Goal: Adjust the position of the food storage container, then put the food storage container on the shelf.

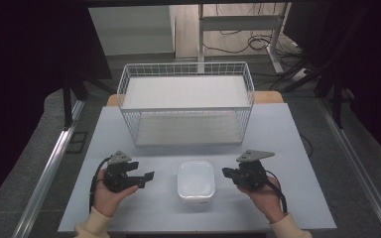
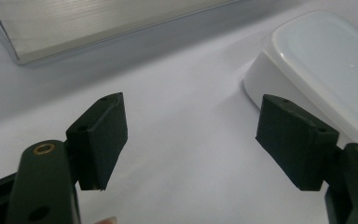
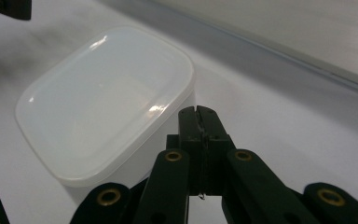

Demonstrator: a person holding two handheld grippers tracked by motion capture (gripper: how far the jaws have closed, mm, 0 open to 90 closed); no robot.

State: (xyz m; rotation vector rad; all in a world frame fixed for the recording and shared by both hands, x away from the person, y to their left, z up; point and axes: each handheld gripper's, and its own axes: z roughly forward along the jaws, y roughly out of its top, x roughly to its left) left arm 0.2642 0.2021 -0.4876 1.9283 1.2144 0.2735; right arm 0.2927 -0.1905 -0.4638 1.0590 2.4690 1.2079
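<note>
A white lidded plastic box [image 1: 195, 181] sits on the table near its front edge, between the two hands. My left gripper [image 1: 149, 179] is to its left, pointing toward it, its jaws wide apart with nothing between them; in the left gripper view the left gripper [image 2: 200, 142] frames bare table, with the box [image 2: 326, 65] just beyond the right pad. My right gripper [image 1: 225, 172] is to the right of the box, a little apart from it. In the right gripper view the right gripper [image 3: 198, 116] has its jaws pressed together on nothing, next to the box [image 3: 107, 98].
A white wire basket [image 1: 186, 101] stands at the back of the table [image 1: 278, 139], its flat bottom bare; its edge [image 2: 98, 28] shows in the left gripper view. Dark curtains hang on both sides. Metal rails run along the floor left and right.
</note>
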